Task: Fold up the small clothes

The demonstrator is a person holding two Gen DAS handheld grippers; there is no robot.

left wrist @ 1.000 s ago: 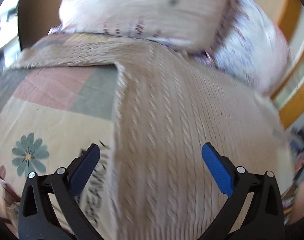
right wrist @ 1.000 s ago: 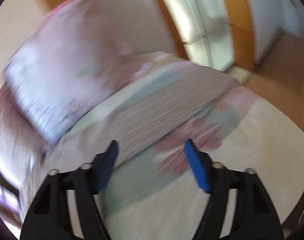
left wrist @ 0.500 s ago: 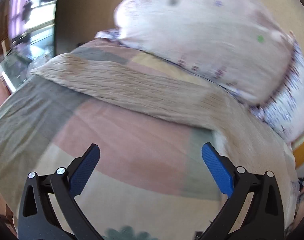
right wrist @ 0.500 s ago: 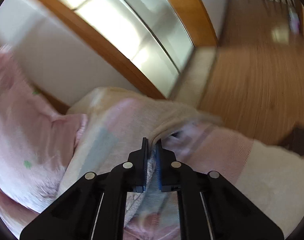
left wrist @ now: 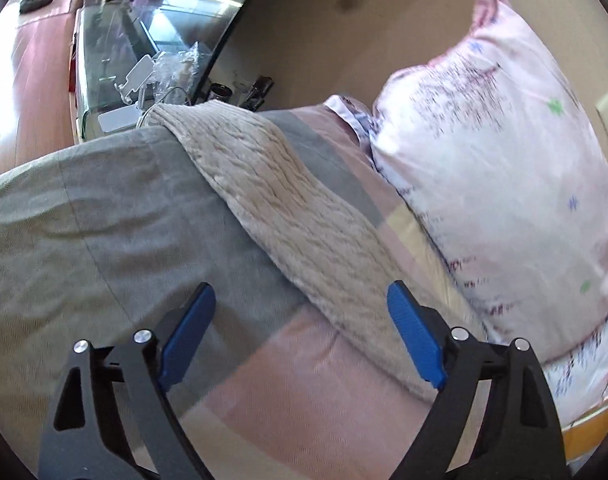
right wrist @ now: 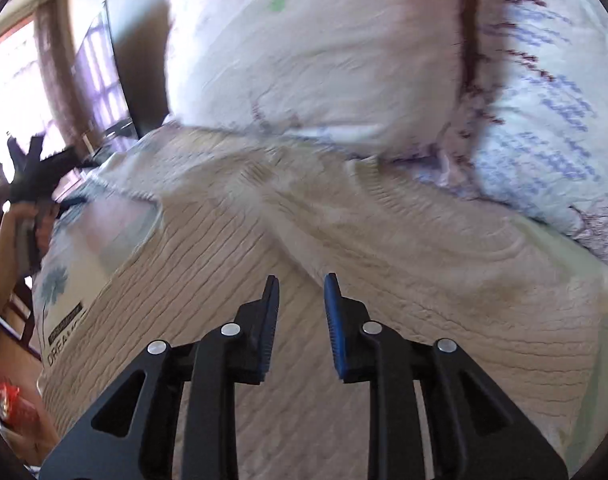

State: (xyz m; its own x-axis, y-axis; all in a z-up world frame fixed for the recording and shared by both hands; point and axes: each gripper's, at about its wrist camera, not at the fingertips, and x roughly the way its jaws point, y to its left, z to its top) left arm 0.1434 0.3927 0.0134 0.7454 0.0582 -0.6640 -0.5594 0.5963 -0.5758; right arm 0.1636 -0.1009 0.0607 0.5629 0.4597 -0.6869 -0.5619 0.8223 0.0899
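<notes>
A beige cable-knit sweater lies on the bed. In the left wrist view one sleeve [left wrist: 288,216] stretches across the grey and pink bedspread, and my left gripper [left wrist: 302,308] hovers open and empty just above its near end. In the right wrist view the sweater's body [right wrist: 403,280] fills the middle, with a sleeve folded across it. My right gripper [right wrist: 302,292] is over the body, its jaws slightly apart and holding nothing. The left gripper also shows in the right wrist view [right wrist: 36,176] at the far left.
Two pale patterned pillows [left wrist: 503,168] [right wrist: 323,52] lean at the head of the bed, close behind the sweater. A glass-topped side table [left wrist: 120,68] with clutter stands past the bed's far edge. The bedspread [left wrist: 84,240] has grey, pink and floral patches.
My right gripper was shut on the sweater's sleeve half a second ago; now its jaws have parted and it sits over the body. My left gripper swung left toward the other sleeve, staying open.
</notes>
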